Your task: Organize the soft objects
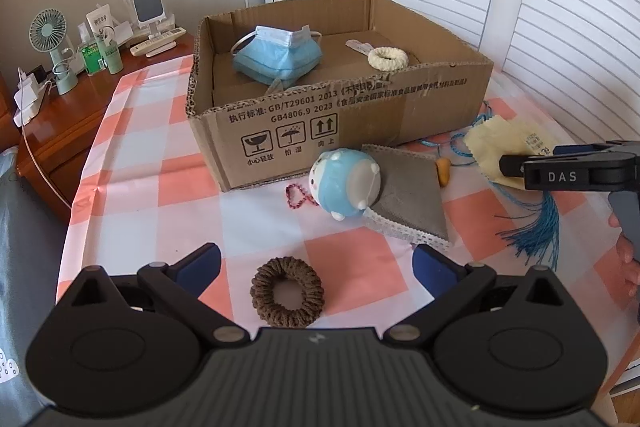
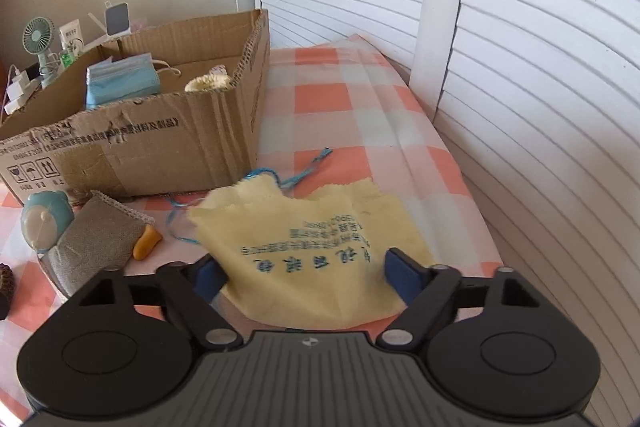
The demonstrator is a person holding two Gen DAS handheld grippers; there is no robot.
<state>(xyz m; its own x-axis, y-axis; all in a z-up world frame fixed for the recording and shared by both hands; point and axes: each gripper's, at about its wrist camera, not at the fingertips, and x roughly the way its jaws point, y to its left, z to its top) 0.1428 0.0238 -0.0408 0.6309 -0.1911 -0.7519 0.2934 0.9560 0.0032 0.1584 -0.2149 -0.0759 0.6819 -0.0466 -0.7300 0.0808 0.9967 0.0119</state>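
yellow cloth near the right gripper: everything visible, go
The yellow cloth is thin, pale, soft-looking fabric with pinked edges and blue printed text. It lies rumpled, not quite flat, on the checked tablecloth, right of the box, over a blue cord. The open right gripper straddles its near edge; contact with the fingers is unclear.

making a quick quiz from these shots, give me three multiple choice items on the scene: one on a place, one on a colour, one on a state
1. Where is the blue face mask?
A. inside the cardboard box
B. on the checked cloth
C. under the grey pouch

2. What colour is the scrunchie between the left gripper's fingers?
A. cream
B. brown
C. blue

3. How does the right gripper stand over the yellow cloth?
A. shut on it
B. open, fingers either side
C. far from it

Answers: 1 A, the mask lies within the box walls; 2 B, it is dark brown; 3 B, both blue pads are spread apart.
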